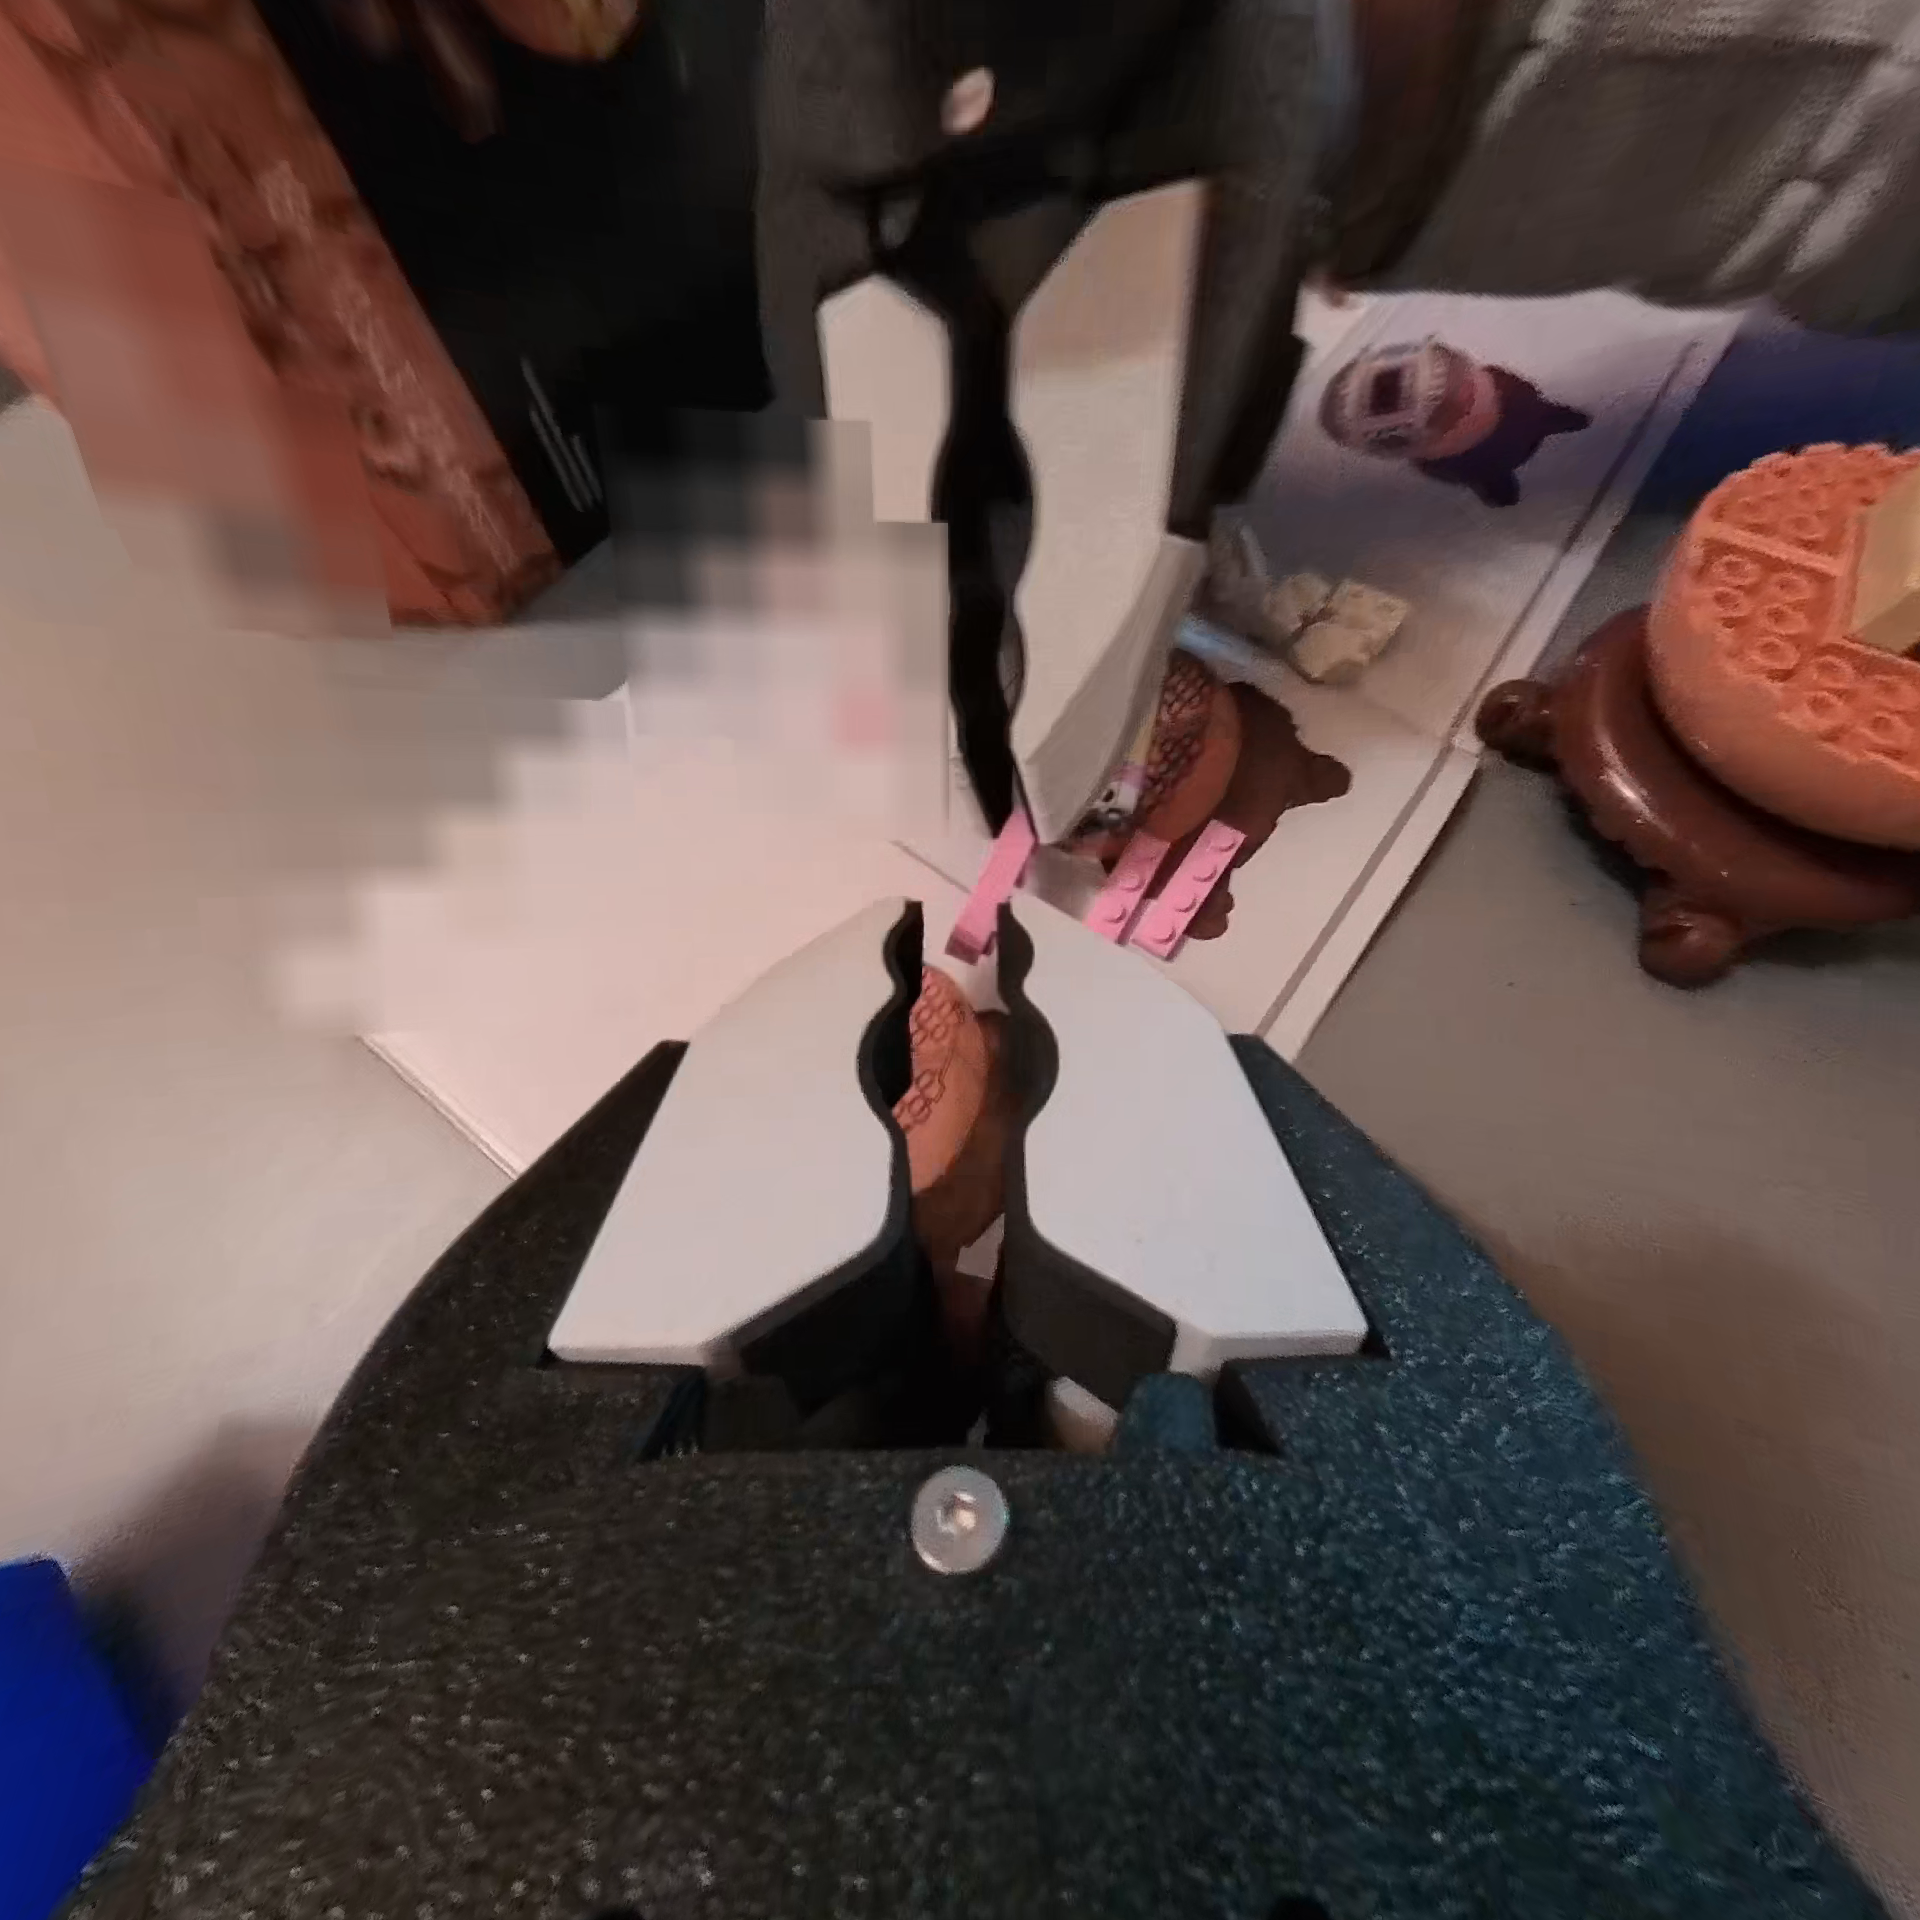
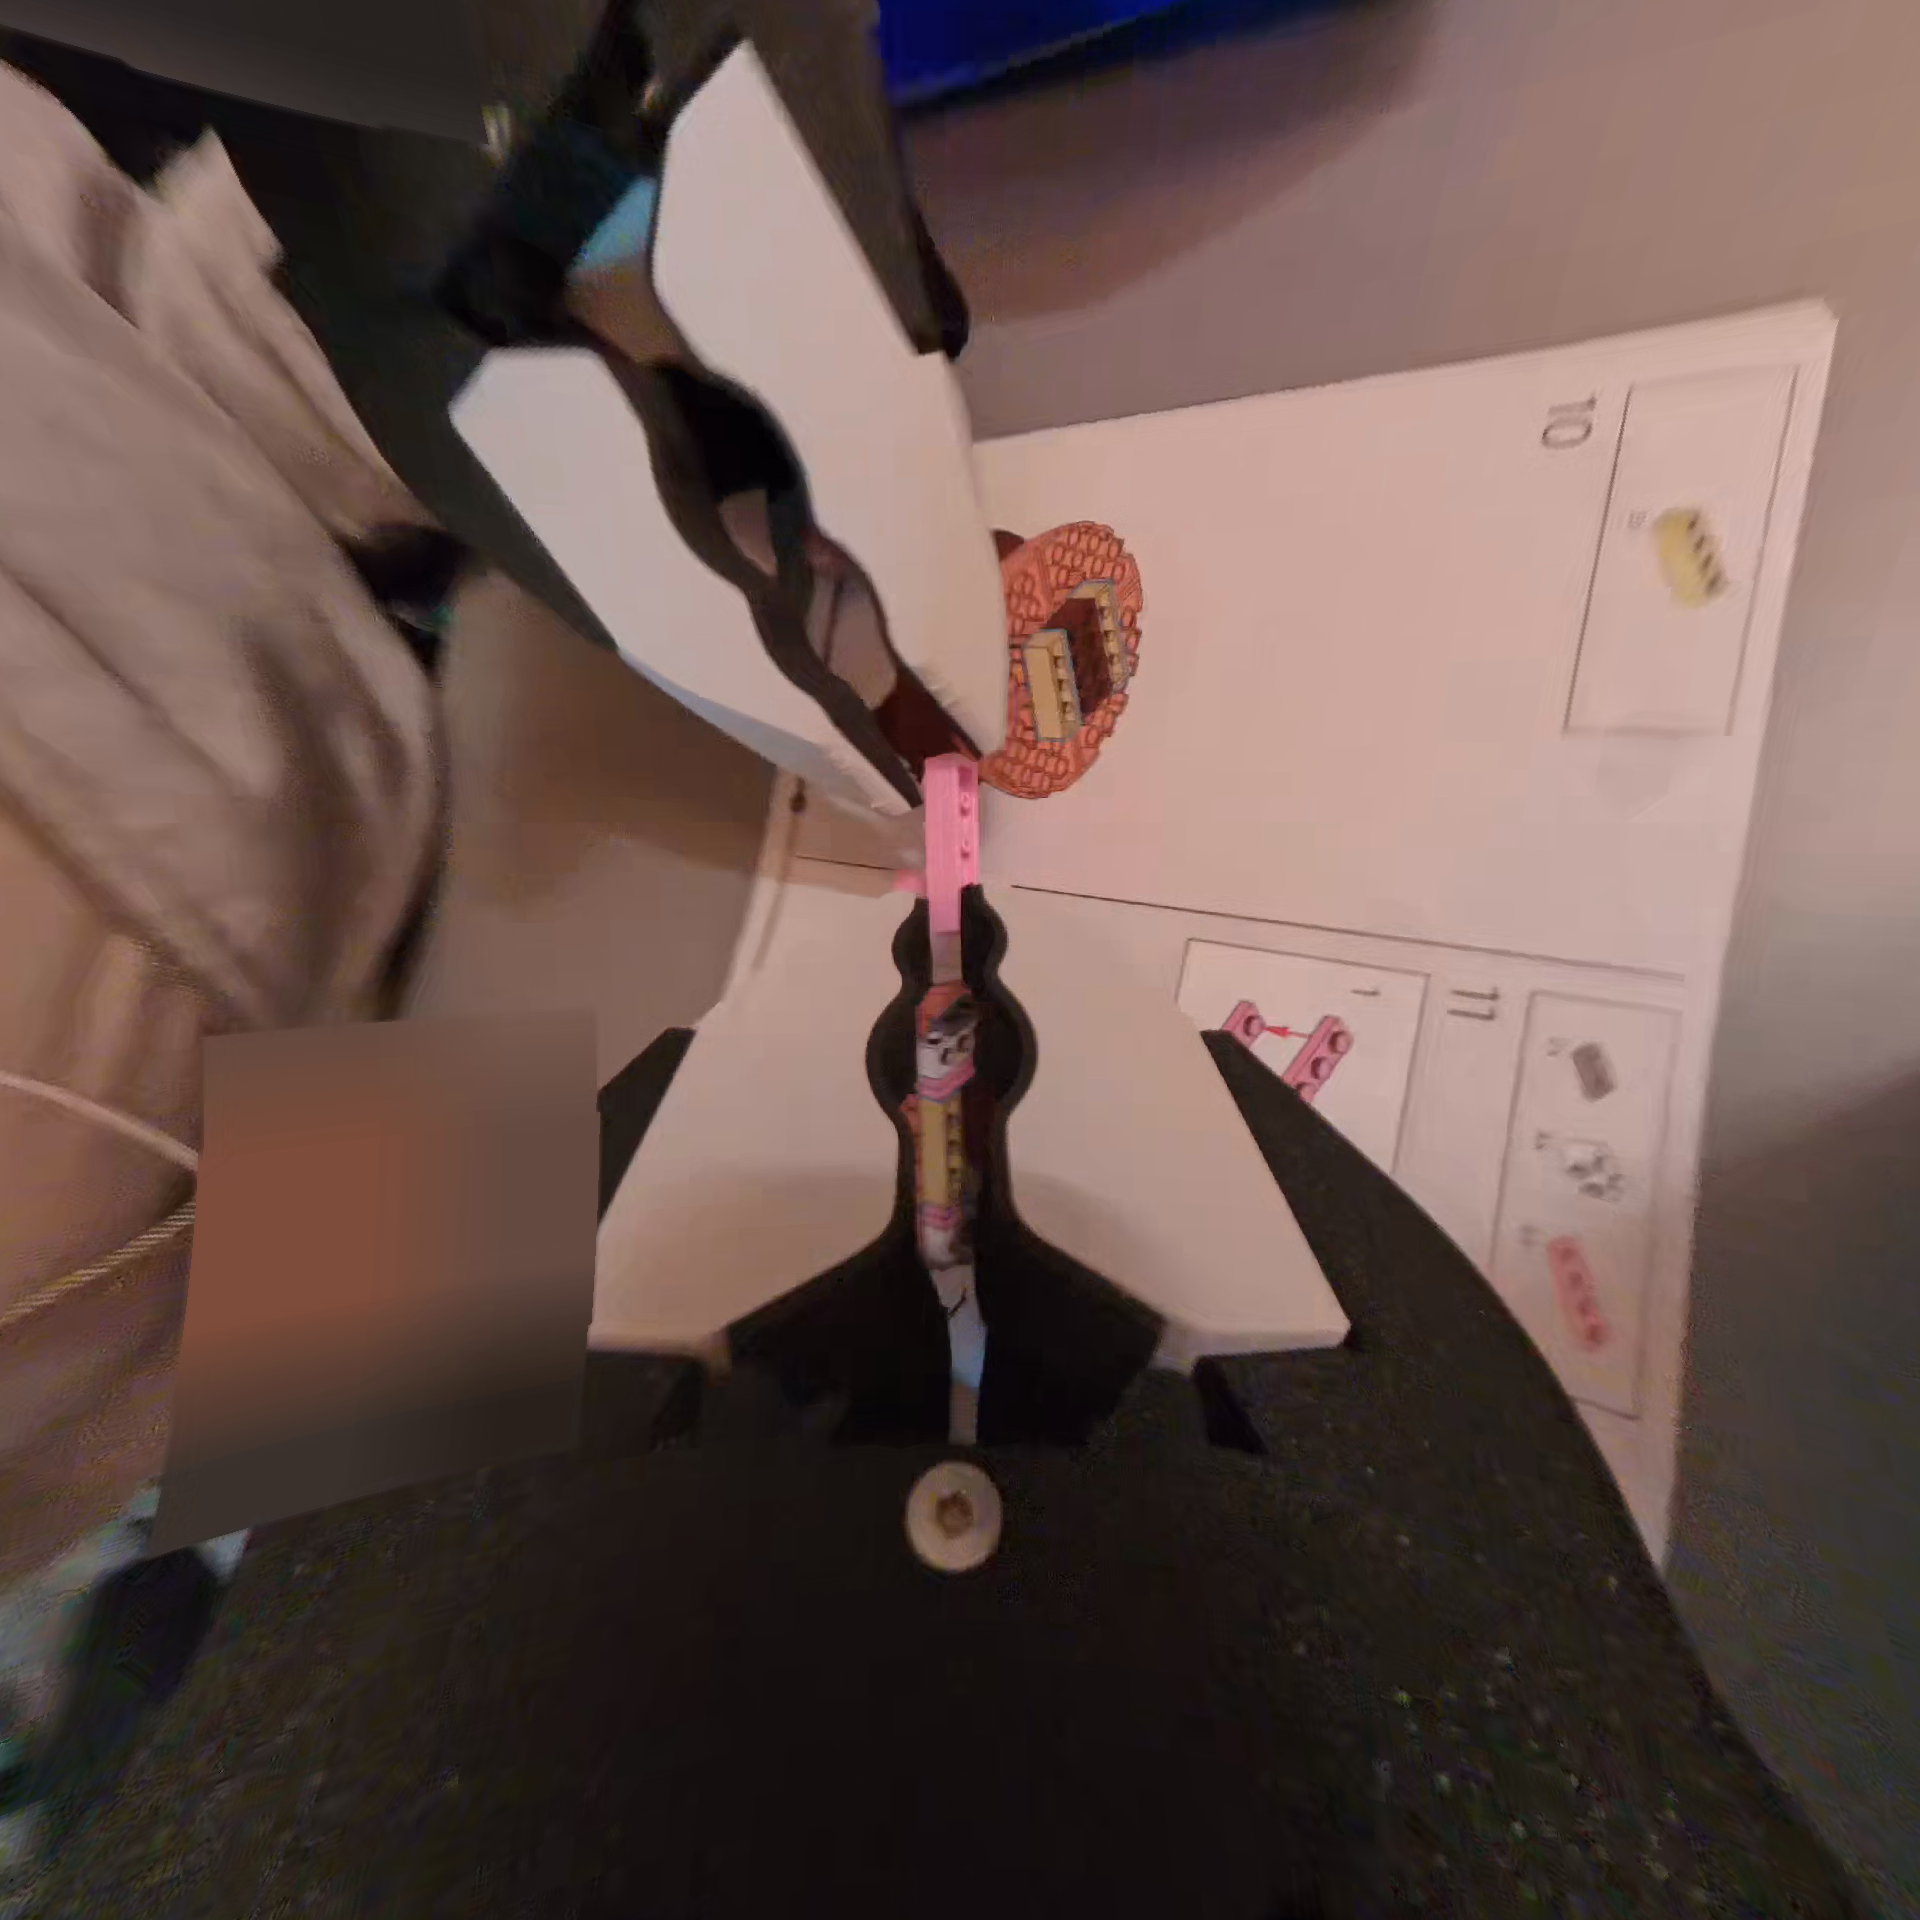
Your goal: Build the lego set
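Observation:
A thin pink lego plate (image 1: 992, 888) is held in the air between both grippers, above the open instruction booklet (image 1: 1392, 748). My left gripper (image 1: 961, 925) is shut on its near end. My right gripper (image 1: 1013, 821) comes in from above and is shut on the far end. In the right wrist view my right gripper (image 2: 951, 909) pinches the pink plate (image 2: 951, 831), and the left gripper (image 2: 940, 779) grips its other end. A small pink bit sticks out sideways by my right fingertips. Two more pink plates (image 1: 1164, 888) lie on the booklet.
The part-built model (image 1: 1766, 665), an orange studded disc on a brown stand, sits on the table at right. Tan bricks (image 1: 1340, 618) lie on the booklet behind the grippers. A brown box (image 1: 312, 364) stands at far left. A beige sleeve (image 2: 208, 520) fills the left of the right wrist view. Both grippers' tips are close together, under 4 cm apart.

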Motion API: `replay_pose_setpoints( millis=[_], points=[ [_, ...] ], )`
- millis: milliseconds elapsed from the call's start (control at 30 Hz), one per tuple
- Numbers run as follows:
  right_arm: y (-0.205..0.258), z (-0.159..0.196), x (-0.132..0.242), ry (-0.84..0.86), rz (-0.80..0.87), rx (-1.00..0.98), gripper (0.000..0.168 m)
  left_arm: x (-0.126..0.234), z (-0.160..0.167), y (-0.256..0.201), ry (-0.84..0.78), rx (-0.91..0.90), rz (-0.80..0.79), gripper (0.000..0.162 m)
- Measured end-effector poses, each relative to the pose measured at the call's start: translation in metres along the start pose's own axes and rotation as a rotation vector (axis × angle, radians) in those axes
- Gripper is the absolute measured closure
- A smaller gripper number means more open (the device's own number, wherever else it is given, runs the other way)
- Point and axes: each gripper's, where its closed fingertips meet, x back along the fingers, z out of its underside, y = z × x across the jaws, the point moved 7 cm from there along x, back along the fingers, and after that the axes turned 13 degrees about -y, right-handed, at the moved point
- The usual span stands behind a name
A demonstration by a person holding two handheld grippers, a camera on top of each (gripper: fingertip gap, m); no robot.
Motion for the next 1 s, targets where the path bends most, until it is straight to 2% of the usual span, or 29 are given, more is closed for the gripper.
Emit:
replay_pose_setpoints(
  millis=[133, 267, 367, 467, 567, 633, 800, 933, 1000],
  points=[
    [0.000, -0.003, 0.006, -0.040, -0.106, -0.168, 0.163, 0.002, -0.002, -0.005, -0.044, -0.119, 0.048, 0.147],
    [0.005, -0.002, 0.006, -0.088, -0.151, -0.147, 0.163, 0.005, -0.005, -0.006, -0.083, -0.093, 0.094, 0.153],
    [0.013, -0.010, 0.012, -0.236, -0.130, 0.013, 0.148, 0.008, -0.008, -0.001, -0.121, 0.101, 0.112, 0.153],
    [0.025, -0.015, 0.020, -0.319, 0.025, 0.354, 0.145, 0.011, -0.011, 0.005, -0.173, 0.362, 0.140, 0.153],
    [0.039, -0.013, 0.019, -0.250, 0.197, 0.671, 0.155, 0.010, -0.010, 0.006, -0.157, 0.476, 0.158, 0.153],
    [0.044, -0.011, 0.017, -0.200, 0.244, 0.798, 0.155, 0.009, -0.011, 0.006, -0.154, 0.527, 0.180, 0.153],
    [0.046, -0.005, 0.015, -0.097, 0.261, 0.930, 0.148, 0.009, -0.011, 0.005, -0.127, 0.562, 0.192, 0.153],
    [0.045, -0.005, 0.013, -0.056, 0.290, 1.000, 0.160, 0.009, -0.014, 0.002, -0.146, 0.576, 0.219, 0.153],
    [0.045, -0.005, 0.013, -0.069, 0.264, 0.954, 0.160, 0.009, -0.014, 0.002, -0.143, 0.562, 0.225, 0.153]
  ],
)
